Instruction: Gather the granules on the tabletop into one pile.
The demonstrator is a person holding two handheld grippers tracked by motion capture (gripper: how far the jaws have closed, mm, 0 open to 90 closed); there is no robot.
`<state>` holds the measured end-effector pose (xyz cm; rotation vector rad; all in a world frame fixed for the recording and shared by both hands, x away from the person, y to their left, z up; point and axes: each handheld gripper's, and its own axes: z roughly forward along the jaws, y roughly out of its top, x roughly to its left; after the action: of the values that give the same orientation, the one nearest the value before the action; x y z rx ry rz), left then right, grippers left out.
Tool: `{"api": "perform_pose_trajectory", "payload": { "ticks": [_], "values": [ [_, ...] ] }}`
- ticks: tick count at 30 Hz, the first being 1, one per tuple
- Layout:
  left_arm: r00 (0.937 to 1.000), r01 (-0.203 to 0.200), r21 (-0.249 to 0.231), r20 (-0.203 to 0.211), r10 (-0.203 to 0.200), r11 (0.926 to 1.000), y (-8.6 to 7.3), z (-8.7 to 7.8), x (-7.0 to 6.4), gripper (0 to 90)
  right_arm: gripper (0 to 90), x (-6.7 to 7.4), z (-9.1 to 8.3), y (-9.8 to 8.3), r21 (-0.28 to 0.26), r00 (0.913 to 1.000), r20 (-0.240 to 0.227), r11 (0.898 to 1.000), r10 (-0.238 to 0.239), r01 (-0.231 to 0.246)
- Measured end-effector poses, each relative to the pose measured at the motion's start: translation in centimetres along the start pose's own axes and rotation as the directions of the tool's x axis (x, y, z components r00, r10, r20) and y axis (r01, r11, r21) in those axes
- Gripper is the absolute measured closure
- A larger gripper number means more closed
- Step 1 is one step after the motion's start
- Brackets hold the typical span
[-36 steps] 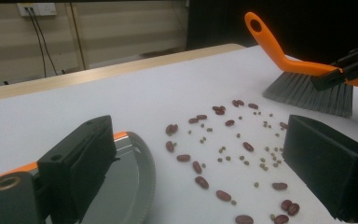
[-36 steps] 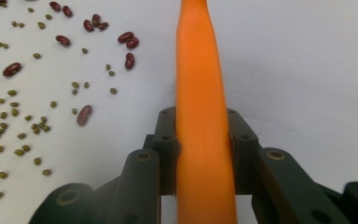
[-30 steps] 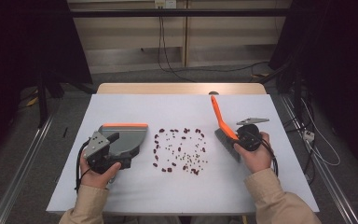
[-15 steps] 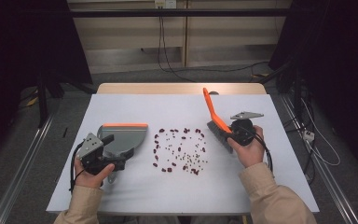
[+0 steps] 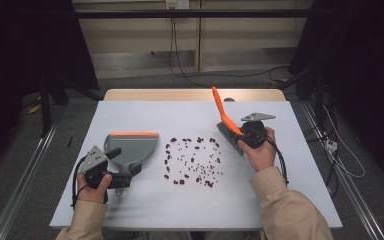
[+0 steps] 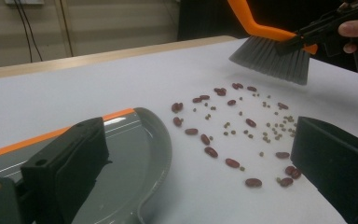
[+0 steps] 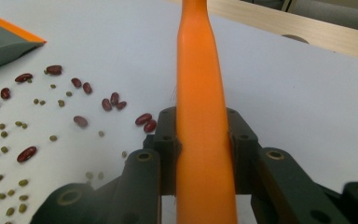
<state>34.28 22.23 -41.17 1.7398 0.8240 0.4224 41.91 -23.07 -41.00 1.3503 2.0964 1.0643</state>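
A grey dustpan (image 5: 132, 147) with an orange lip lies flat on the white table, left of a patch of scattered red and green beans (image 5: 192, 160). My left gripper (image 5: 121, 164) sits at the pan's handle end. Its jaws have just been opening and now stand wide apart. In the left gripper view the pan's curved rim (image 6: 158, 154) runs between the jaws, touched by neither pad. My right gripper (image 5: 247, 137) is shut on the orange handle (image 7: 200, 116) of a brush (image 5: 225, 117). The grey bristles (image 6: 272, 56) hang just above the table at the beans' (image 6: 233, 126) right edge.
The white table top (image 5: 300, 190) has bare room to the right and in front of the beans. Its wooden far edge (image 5: 180, 95) borders a floor with cables. A metal rail (image 5: 25, 170) runs along the left side.
My left gripper has let go of the dustpan and drawn back toward the near edge. The right gripper has carried the brush left, closer to the beans.
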Motion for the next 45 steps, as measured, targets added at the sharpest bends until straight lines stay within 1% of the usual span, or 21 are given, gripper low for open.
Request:
{"api": "perform_pose_trajectory", "payload": {
  "ticks": [1, 6, 11, 14, 15, 18, 21, 22, 24, 26, 28, 29, 30, 33, 35, 37, 38, 39, 42, 44, 45],
  "values": [
    [1.0, -0.003, 0.0, 0.002, 0.003, 1.0, 0.0, 0.0, 0.0, 3.7, 71.2, -0.1, 0.2, 0.1, -0.006, 1.0, -0.008, 1.0, -0.001, 0.001],
    [1.0, 0.0, 0.004, 0.007, 0.0, 1.0, -0.1, -0.1, -0.1, 3.7, 71.2, -0.2, 1.0, 0.5, -0.02, 0.9997, 0.005, 0.999, -0.025, 0.025],
    [0.9999, -0.002, 0.003, 0.016, 0.002, 1.0, -0.1, -0.1, -0.1, 3.7, 71.2, -0.4, 1.8, 1.1, -0.038, 0.9991, 0.0, 0.998, -0.042, 0.042],
    [0.9999, 0.001, 0.005, 0.014, -0.001, 1.0, -0.1, -0.2, -0.1, 3.7, 71.2, -0.5, 2.4, 1.4, -0.055, 0.9973, -0.005, 0.996, -0.074, 0.073],
    [0.9999, 0.002, 0.004, 0.014, -0.002, 1.0, -0.1, -0.3, -0.1, 3.7, 71.2, -0.5, 2.7, 1.6, -0.052, 0.9966, 0.001, 0.995, -0.083, 0.083],
    [0.9999, 0.004, 0.003, 0.014, -0.004, 1.0, -0.2, -0.5, 0.1, 3.7, 71.2, -0.5, 3.6, 1.9, -0.054, 0.994, -0.002, 0.993, -0.11, 0.109],
    [0.9999, 0.011, 0.004, 0.011, -0.011, 0.9999, -0.3, -0.6, 0.3, 3.7, 71.2, -0.5, 4.5, 2.1, -0.061, 0.9894, -0.019, 0.988, -0.144, 0.142],
    [0.9999, 0.01, 0.007, 0.007, -0.011, 0.9999, -0.4, -0.7, 0.3, 3.7, 71.2, -0.4, 4.8, 2.1, -0.057, 0.9874, -0.017, 0.986, -0.157, 0.156],
    [0.9999, 0.015, 0.009, 0.005, -0.015, 0.9998, -0.5, -0.7, 0.5, 3.7, 71.2, -0.2, 5.5, 2.1, -0.041, 0.9824, -0.018, 0.982, -0.186, 0.185],
    [0.9999, 0.015, 0.01, 0.004, -0.015, 0.9998, -0.5, -0.8, 0.6, 3.7, 71.2, 0.1, 6.1, 1.9, -0.03, 0.9777, -0.03, 0.978, -0.208, 0.207],
    [0.9998, 0.018, 0.008, 0.003, -0.018, 0.9998, -0.5, -0.8, 0.6, 3.7, 71.2, 0.5, 6.4, 1.9, -0.028, 0.973, -0.052, 0.974, -0.225, 0.224],
    [0.9999, 0.015, 0.009, 0.001, -0.015, 0.9998, -0.5, -0.8, 0.7, 3.7, 71.3, 0.8, 6.4, 1.9, -0.022, 0.9684, -0.059, 0.97, -0.242, 0.241],
    [0.9998, 0.018, 0.009, 0.0, -0.018, 0.9998, -0.5, -0.8, 0.7, 3.7, 71.2, 1.0, 6.5, 1.9, -0.016, 0.9609, -0.074, 0.964, -0.267, 0.267],
    [0.9998, 0.018, 0.009, 0.0, -0.018, 0.9998, -0.5, -0.8, 0.6, 3.7, 71.2, 1.7, 6.3, 1.8, -0.002, 0.9447, -0.098, 0.949, -0.313, 0.314],
    [0.9999, 0.015, 0.008, 0.0, -0.015, 0.9998, -0.5, -0.8, 0.6, 3.7, 71.2, 1.9, 6.1, 1.7, 0.001, 0.9374, -0.113, 0.943, -0.329, 0.332],
    [0.9999, 0.015, 0.003, 0.0, -0.015, 0.9999, -0.4, -0.8, 0.6, 3.7, 71.2, 2.0, 5.8, 1.6, -0.002, 0.9365, -0.134, 0.945, -0.324, 0.327],
    [0.9999, 0.015, 0.003, 0.0, -0.015, 0.9999, -0.4, -0.8, 0.5, 3.7, 71.1, 2.1, 5.7, 1.5, -0.002, 0.9336, -0.139, 0.943, -0.33, 0.333],
    [0.9999, 0.015, 0.003, 0.0, -0.015, 0.9999, -0.4, -0.8, 0.5, 3.7, 71.1, 2.3, 5.6, 1.4, 0.004, 0.9279, -0.141, 0.937, -0.345, 0.349],
    [1.0, 0.009, 0.008, 0.0, -0.009, 0.9999, -0.4, -0.7, 0.5, 3.7, 71.1, 2.8, 5.2, 1.3, 0.003, 0.9184, -0.17, 0.932, -0.358, 0.363],
    [1.0, 0.008, 0.008, 0.0, -0.008, 0.9999, -0.4, -0.7, 0.5, 3.7, 71.1, 3.2, 4.9, 1.1, 0.004, 0.905, -0.175, 0.919, -0.388, 0.394],
    [1.0, 0.009, 0.008, 0.0, -0.009, 0.9999, -0.4, -0.8, 0.5, 3.7, 71.1, 3.3, 4.8, 1.0, 0.004, 0.9038, -0.181, 0.919, -0.388, 0.395]
  ]
}}
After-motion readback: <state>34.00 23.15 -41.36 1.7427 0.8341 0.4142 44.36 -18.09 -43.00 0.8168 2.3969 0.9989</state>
